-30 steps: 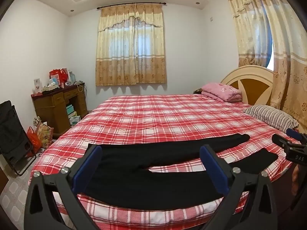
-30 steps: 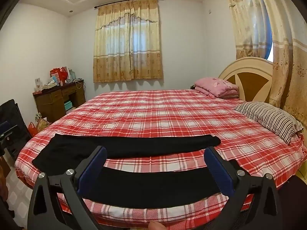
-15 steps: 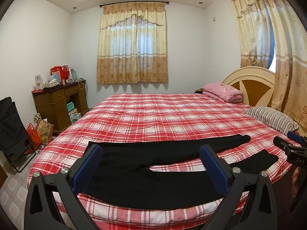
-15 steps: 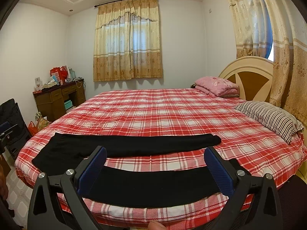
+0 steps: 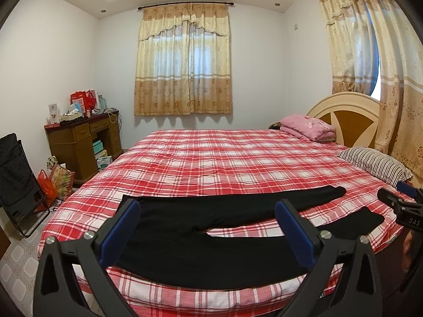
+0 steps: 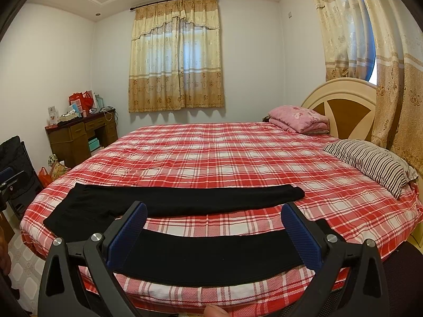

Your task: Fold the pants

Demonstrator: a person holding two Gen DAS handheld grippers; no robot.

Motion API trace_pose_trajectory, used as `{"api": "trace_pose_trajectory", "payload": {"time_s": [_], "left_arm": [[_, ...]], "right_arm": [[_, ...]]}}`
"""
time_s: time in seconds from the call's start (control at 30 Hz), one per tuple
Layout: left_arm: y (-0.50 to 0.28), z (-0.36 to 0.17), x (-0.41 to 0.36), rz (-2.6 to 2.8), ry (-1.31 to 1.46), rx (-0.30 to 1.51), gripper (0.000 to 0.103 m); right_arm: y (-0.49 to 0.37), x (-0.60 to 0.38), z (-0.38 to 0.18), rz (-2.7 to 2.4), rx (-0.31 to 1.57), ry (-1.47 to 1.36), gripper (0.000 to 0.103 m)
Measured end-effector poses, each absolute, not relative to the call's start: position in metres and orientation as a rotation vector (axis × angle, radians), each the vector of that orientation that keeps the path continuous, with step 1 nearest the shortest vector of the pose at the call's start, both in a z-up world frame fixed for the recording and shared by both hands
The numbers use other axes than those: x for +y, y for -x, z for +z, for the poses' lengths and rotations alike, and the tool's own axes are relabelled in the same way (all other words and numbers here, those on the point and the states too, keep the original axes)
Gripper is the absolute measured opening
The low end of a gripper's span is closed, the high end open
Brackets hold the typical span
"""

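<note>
Basically pre-fold: black pants (image 5: 201, 240) lay flat on bed (image 5: 224, 158), legs toward 3 o'clock; left tongs (image 5: 207, 227) and right tongs (image 6: 214, 228) gaped, holding nothing; next, pinch near leg.

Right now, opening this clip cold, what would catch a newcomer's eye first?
The black pants laid flat along the near edge of the bed, legs spread in a V toward the right. Behind them the red plaid cover fills the view, with a pink blanket and striped pillow at the headboard end. Both open grippers, left and right, hover above the pants.
</note>
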State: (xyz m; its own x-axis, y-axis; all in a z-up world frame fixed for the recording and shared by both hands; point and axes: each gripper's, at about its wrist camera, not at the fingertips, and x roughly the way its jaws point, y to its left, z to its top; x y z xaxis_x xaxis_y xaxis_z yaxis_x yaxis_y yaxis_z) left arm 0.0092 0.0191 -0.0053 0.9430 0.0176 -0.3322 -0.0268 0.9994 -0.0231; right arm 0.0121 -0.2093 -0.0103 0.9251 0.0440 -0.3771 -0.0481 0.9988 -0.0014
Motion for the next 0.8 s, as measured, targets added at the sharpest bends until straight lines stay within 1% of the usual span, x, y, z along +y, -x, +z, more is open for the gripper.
{"api": "trace_pose_trajectory", "payload": {"time_s": [0.8], "left_arm": [[-0.0085, -0.0069, 0.0201, 0.022, 0.028, 0.339, 0.103]], "right_arm": [[-0.0141, -0.2117, -0.0098, 0.053, 0.391, 0.010, 0.102]]}}
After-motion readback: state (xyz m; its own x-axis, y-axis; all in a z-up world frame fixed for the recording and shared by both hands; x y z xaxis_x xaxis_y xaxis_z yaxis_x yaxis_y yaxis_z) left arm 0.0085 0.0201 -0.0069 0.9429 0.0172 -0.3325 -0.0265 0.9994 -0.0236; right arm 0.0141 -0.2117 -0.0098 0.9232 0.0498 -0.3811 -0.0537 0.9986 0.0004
